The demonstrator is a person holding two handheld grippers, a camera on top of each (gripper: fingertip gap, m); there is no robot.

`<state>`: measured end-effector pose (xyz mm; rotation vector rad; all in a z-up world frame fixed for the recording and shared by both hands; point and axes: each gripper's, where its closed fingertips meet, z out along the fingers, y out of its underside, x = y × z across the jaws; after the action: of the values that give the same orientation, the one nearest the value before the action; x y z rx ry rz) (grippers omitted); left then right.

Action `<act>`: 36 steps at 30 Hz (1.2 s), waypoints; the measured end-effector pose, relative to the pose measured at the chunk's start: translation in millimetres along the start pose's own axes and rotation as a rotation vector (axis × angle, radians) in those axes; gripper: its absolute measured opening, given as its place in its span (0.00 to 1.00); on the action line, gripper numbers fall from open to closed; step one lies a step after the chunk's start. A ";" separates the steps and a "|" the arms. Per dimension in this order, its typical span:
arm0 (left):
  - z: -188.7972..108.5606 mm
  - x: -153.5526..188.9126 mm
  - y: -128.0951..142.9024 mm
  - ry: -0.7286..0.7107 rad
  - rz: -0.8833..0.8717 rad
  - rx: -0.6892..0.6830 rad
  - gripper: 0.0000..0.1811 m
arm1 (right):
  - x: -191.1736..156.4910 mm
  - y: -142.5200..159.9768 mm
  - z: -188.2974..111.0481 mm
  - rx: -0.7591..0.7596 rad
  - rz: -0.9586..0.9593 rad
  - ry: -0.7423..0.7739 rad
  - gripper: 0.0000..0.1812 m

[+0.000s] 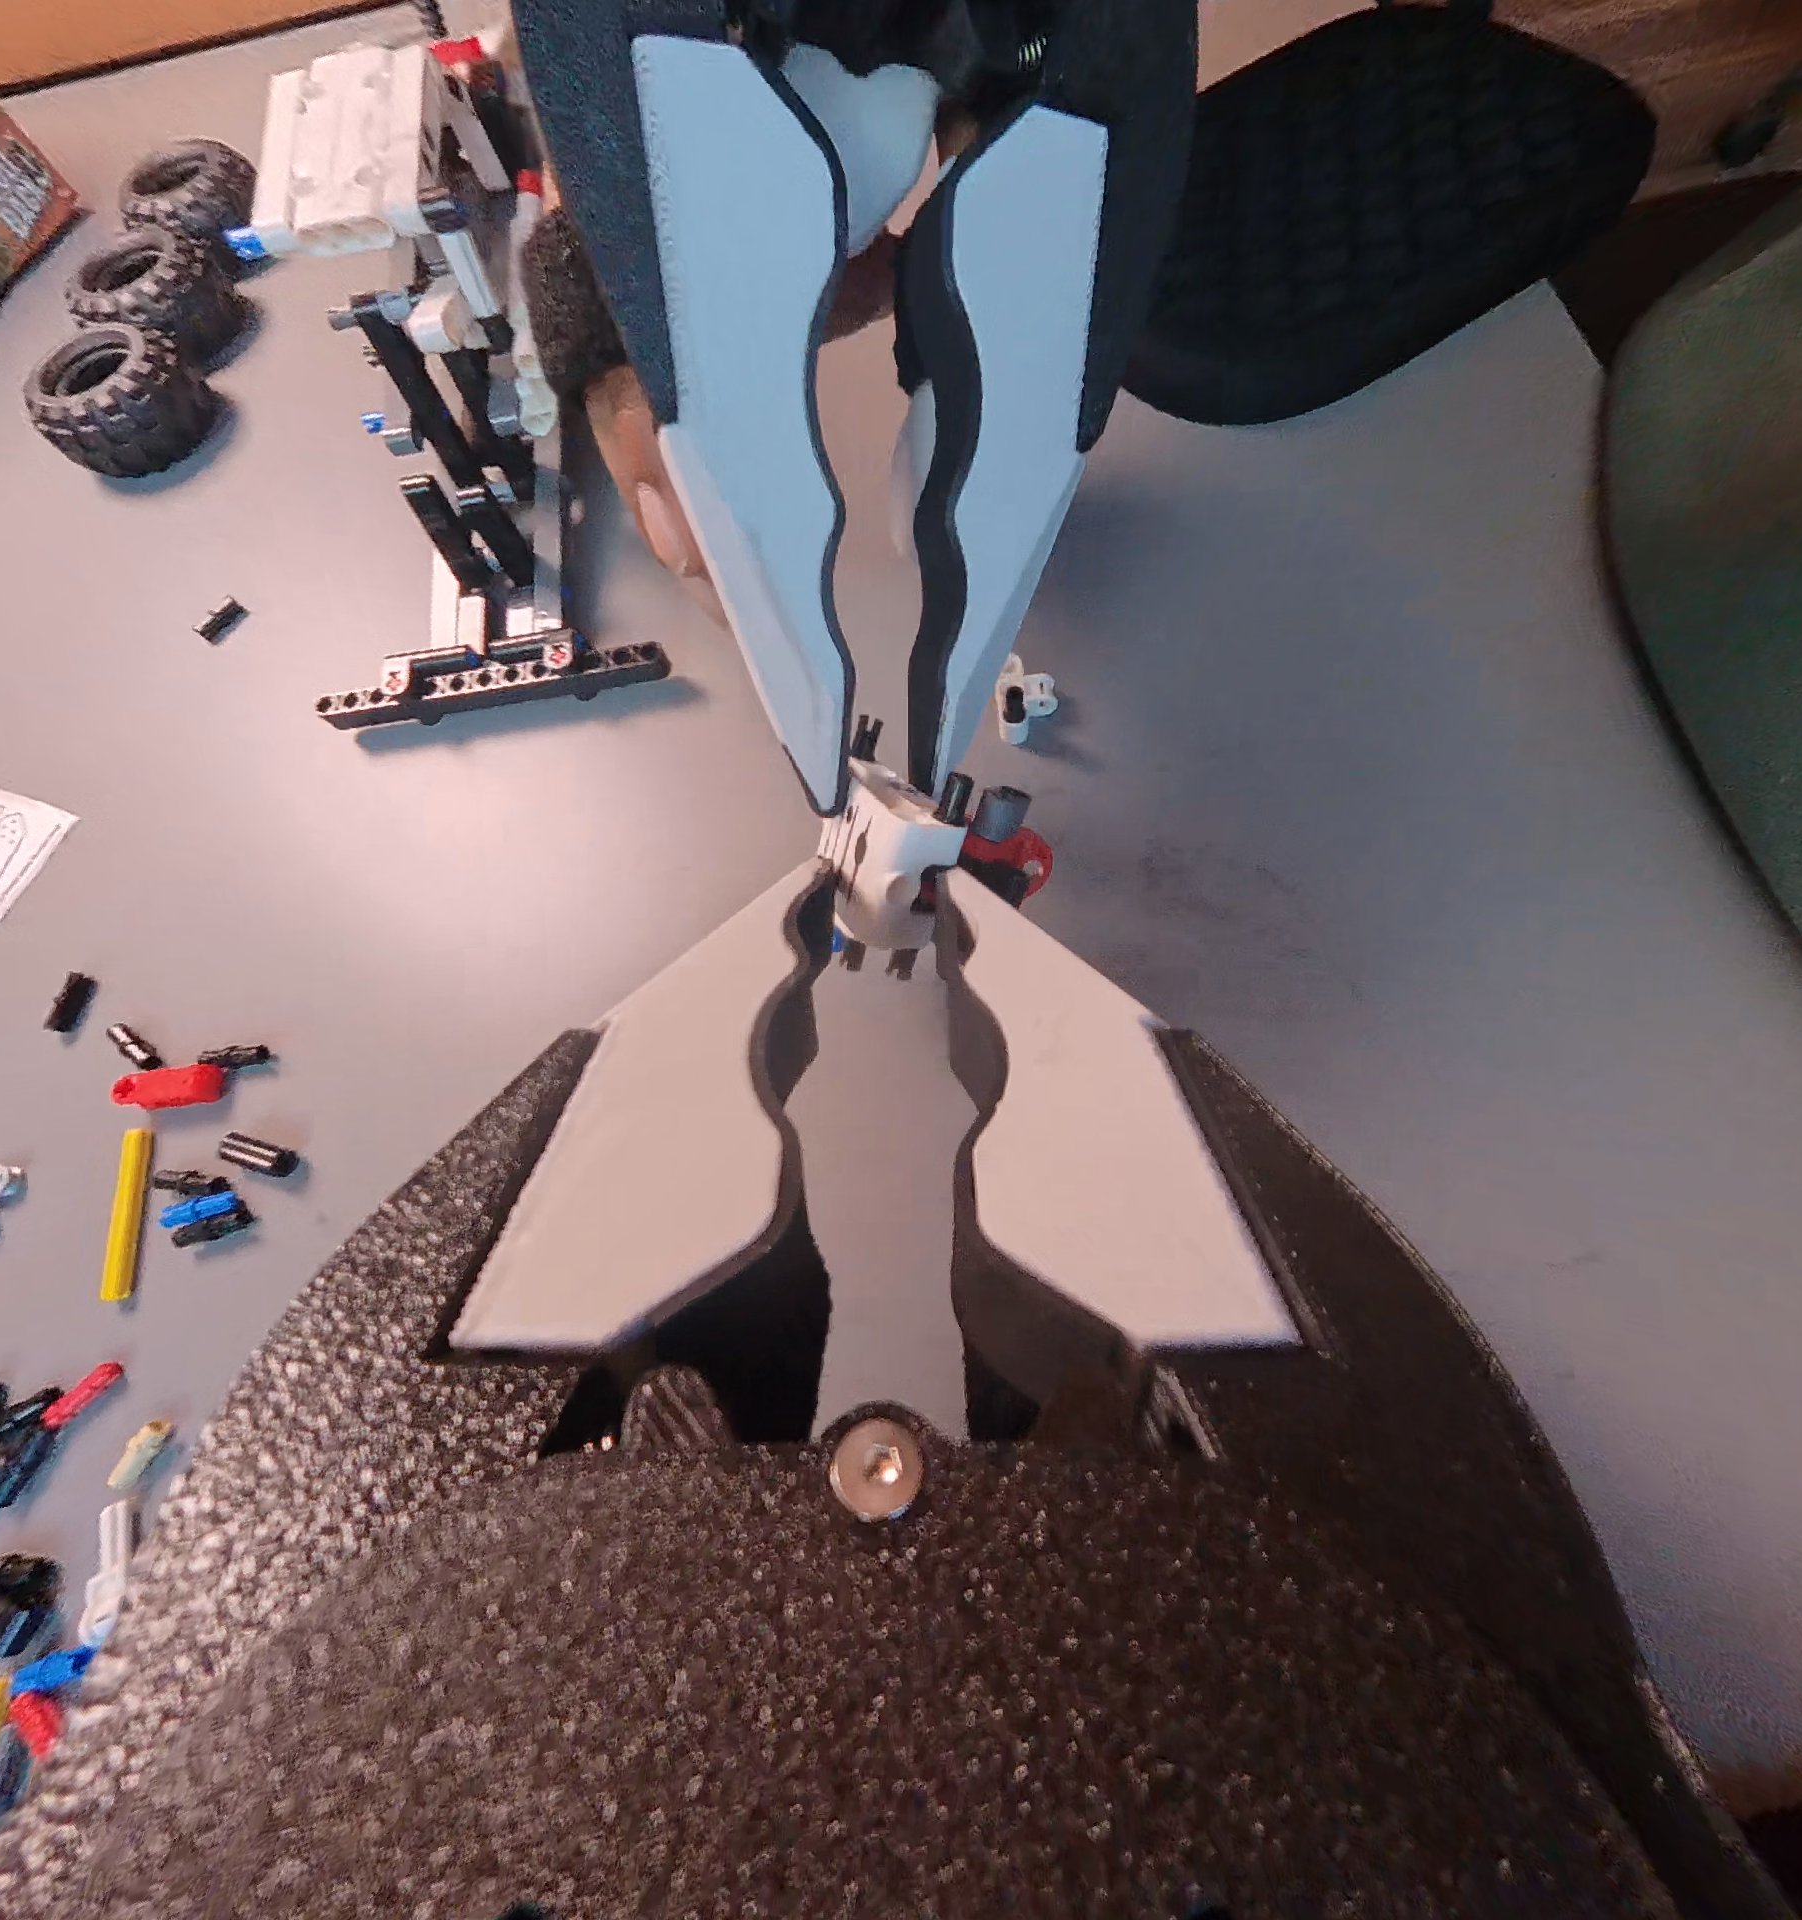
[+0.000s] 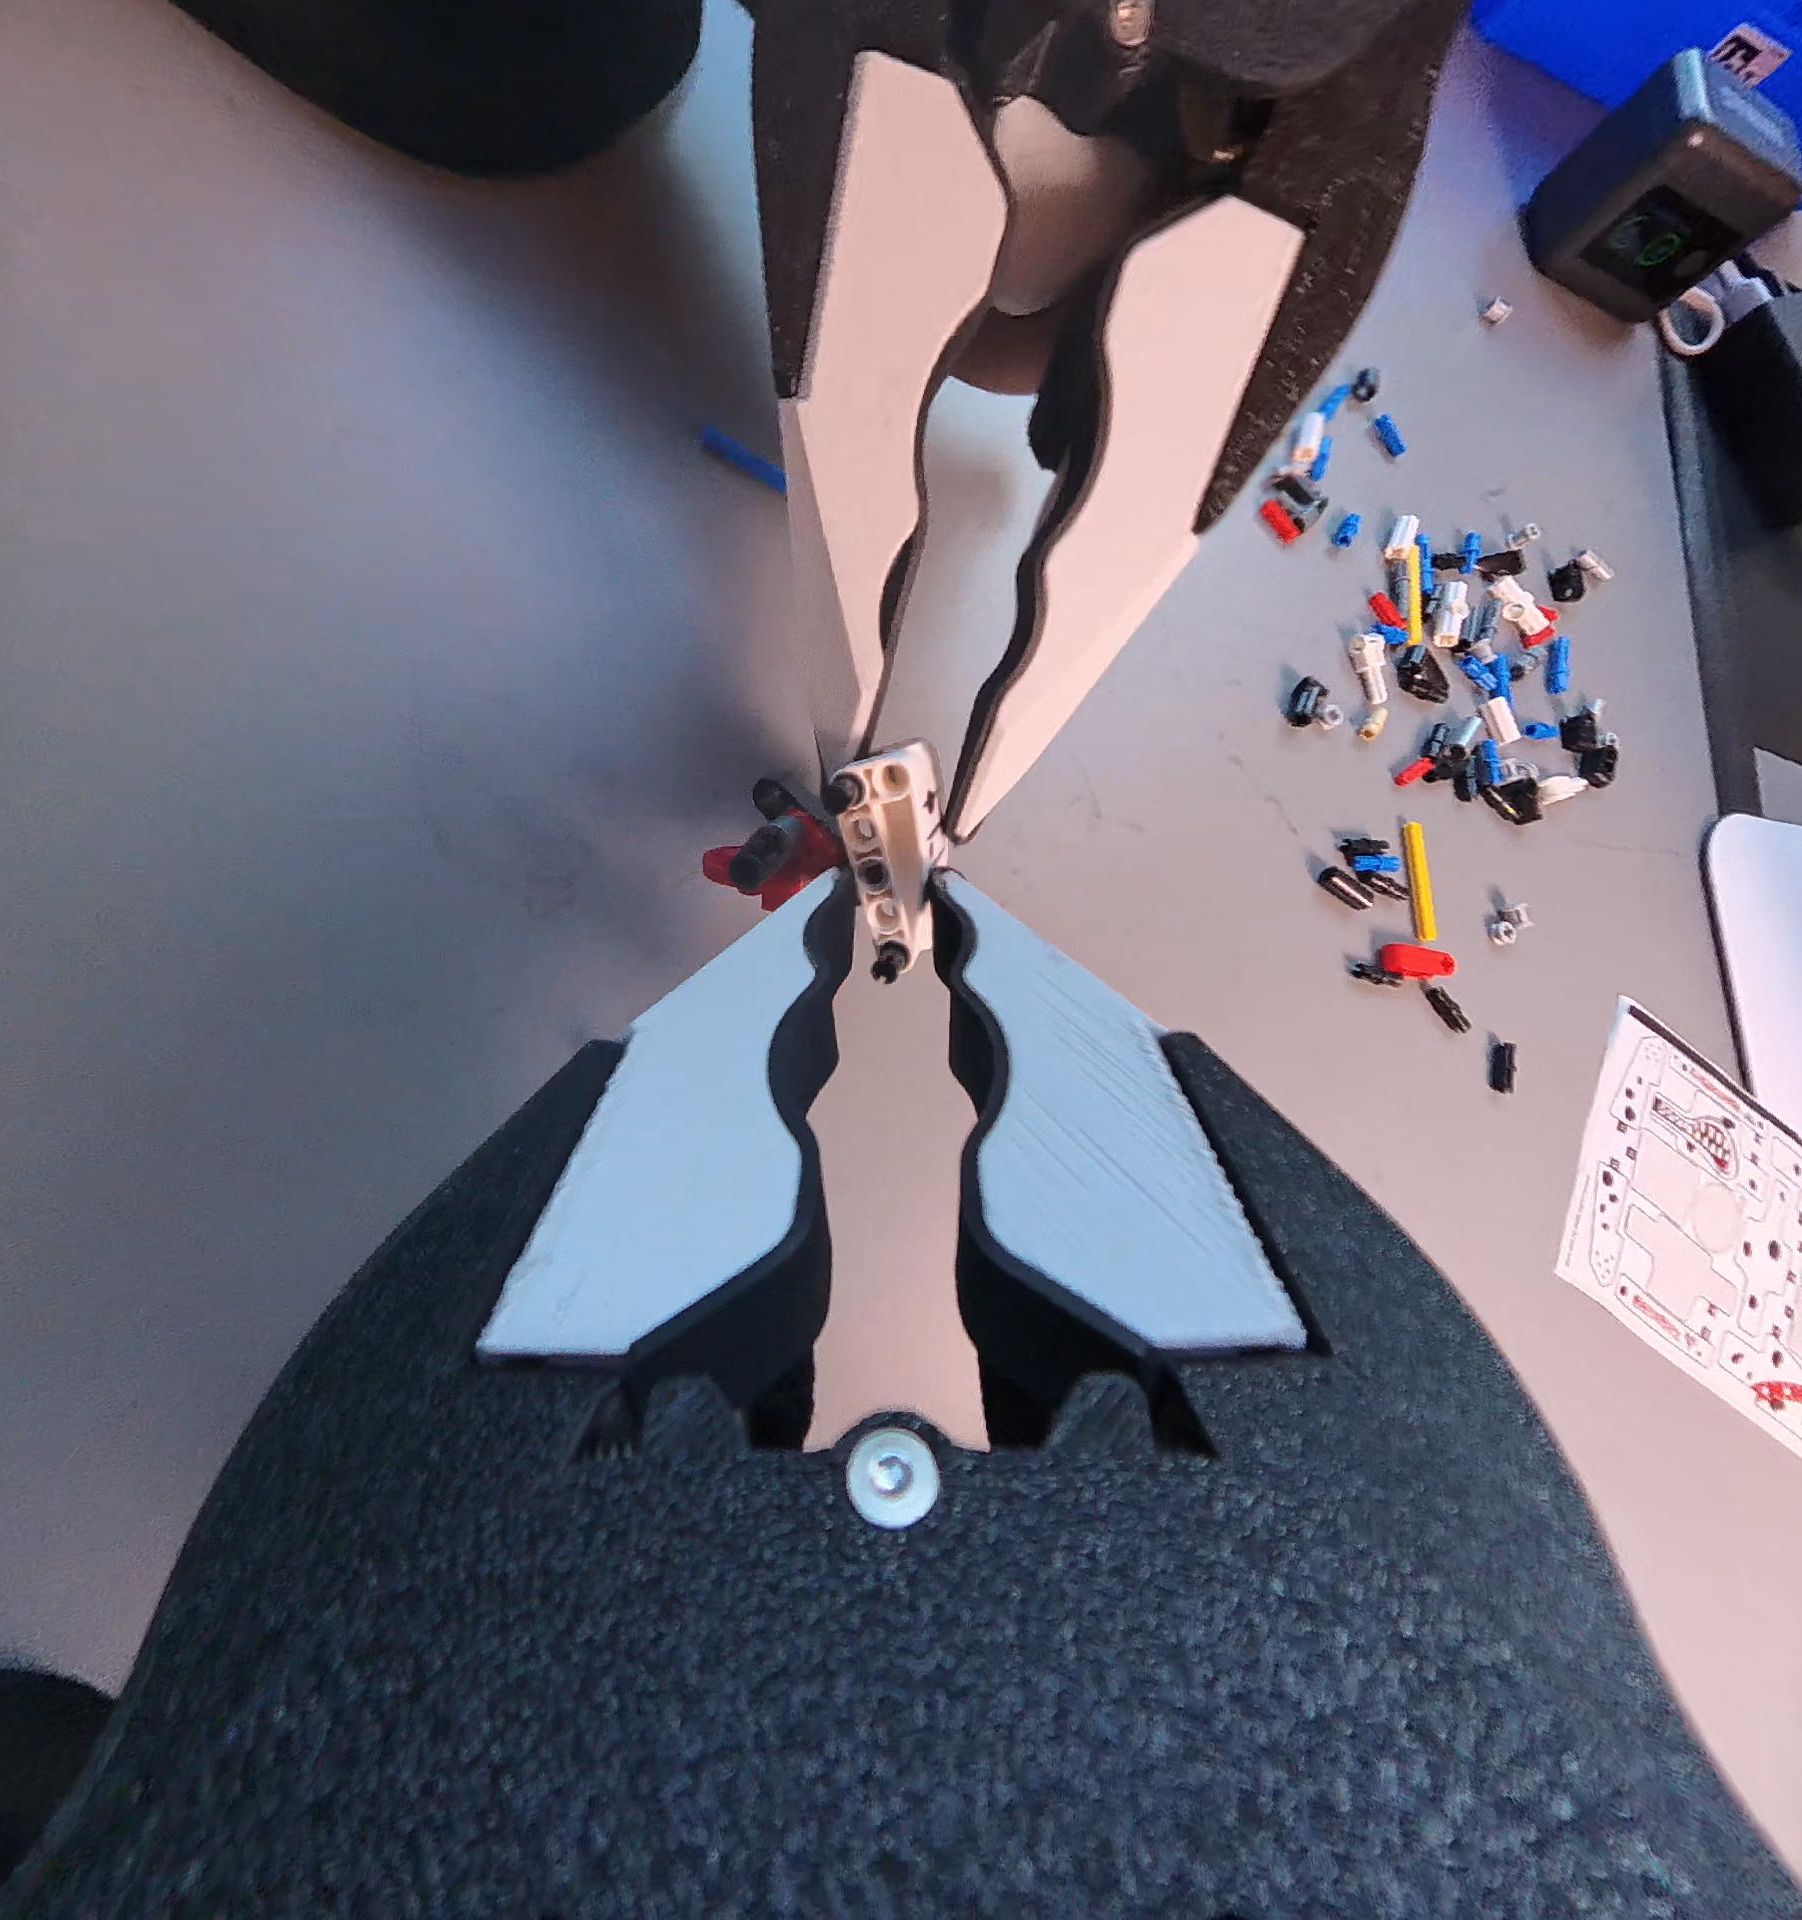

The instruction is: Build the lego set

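white lego beam point(image 1: 892, 862) | pinched between both jaws, left and right; above table point(image 1: 1292, 727)

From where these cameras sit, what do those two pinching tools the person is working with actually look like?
Both are alike. The left tongs and right tongs each have two long, pale grey fingers that taper to points, with wavy black rubbery inner edges. They slot into a rough, speckled black body with a silver screw at its centre. No cables or sleeves are visible.
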<state>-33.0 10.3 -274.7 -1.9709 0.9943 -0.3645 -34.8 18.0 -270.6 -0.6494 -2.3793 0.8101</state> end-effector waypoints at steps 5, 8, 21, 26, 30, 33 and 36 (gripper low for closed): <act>-22.7 -21.7 -8.6 -0.152 -0.093 0.135 0.09 | 17.3 -8.5 -18.8 0.082 0.283 0.055 0.38; -29.4 -19.5 -19.6 -0.136 -0.149 0.216 0.09 | 22.0 -9.8 -12.4 0.120 0.351 0.146 0.43; -0.3 19.9 9.7 0.157 -0.129 0.038 0.11 | -26.6 13.6 13.1 -0.012 0.015 -0.018 0.19; 4.8 22.7 25.3 0.111 -0.127 -0.097 0.18 | -30.4 20.2 23.4 -0.090 0.086 -0.074 0.19; 2.9 24.1 25.9 0.053 -0.117 -0.107 0.20 | -27.5 18.9 23.2 -0.106 0.135 -0.094 0.19; 0.4 17.2 17.6 -0.026 -0.112 -0.068 0.20 | -28.9 14.2 21.6 -0.095 0.138 -0.110 0.19; 4.1 19.2 21.1 -0.029 -0.084 -0.090 0.13 | -30.1 15.2 22.0 -0.089 0.137 -0.116 0.22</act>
<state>-29.0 -8.3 -296.3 -2.0984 0.9254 -0.3421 -22.2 2.2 -305.4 -0.8296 -2.5092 0.8232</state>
